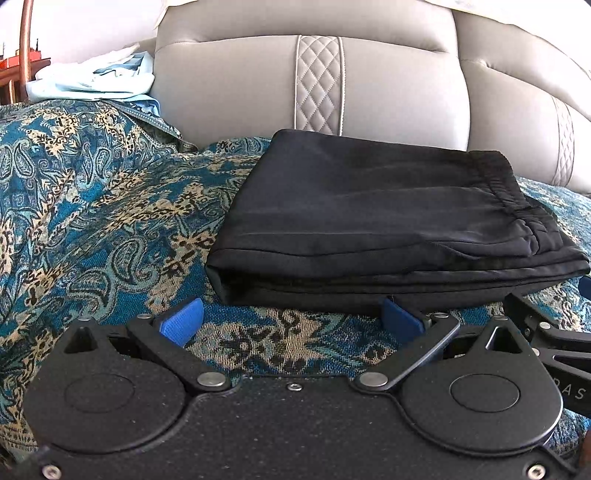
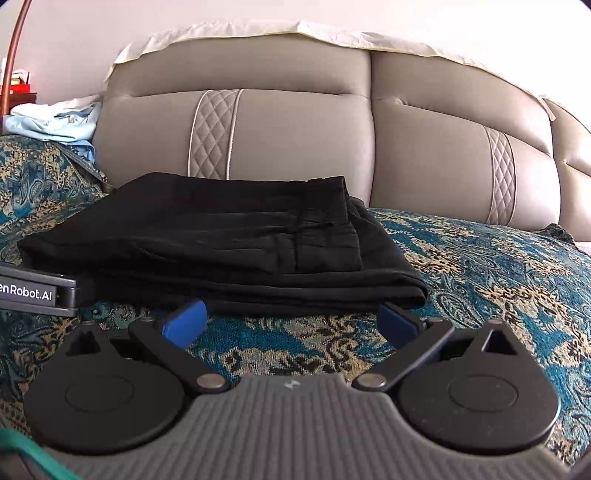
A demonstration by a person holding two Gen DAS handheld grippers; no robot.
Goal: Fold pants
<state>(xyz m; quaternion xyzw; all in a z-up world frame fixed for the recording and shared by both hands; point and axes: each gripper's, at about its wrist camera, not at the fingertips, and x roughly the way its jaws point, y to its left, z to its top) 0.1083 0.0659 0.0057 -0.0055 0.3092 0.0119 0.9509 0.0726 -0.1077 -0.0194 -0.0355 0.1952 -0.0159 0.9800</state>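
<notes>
Far left: a pile of pale blue clothes (image 1: 96,79) is seen heaped on the raised edge of the sofa, beside the backrest (a curved copper-coloured pole (image 1: 25,44) rises behind it).
Cover: a blue and tan patterned throw (image 1: 92,206) is spread over the seat and is rumpled on the left.
Backrest: grey cushions (image 1: 229,88) with quilted strips are seen behind everything; a cream cloth (image 2: 258,31) is draped along the top edge.
Pants: the black pants (image 1: 369,229) are laid folded into a flat stack on the throw, near the backrest, with the gathered waistband (image 1: 495,184) turned to the right side and lying on top.
Left gripper: the left gripper (image 1: 291,321) is held low over the throw, just in front of the stack's near edge; its blue fingertips (image 1: 183,319) are spread wide apart and nothing is held between them.
Right gripper: the right gripper (image 2: 291,323) is set just in front of the stack's right part, likewise spread wide and holding nothing; its blue fingertips (image 2: 184,321) are close to the fabric's near edge, though contact cannot be told.
Spacing: the two tools are placed side by side, each caught at the edge of the other's view.
</notes>
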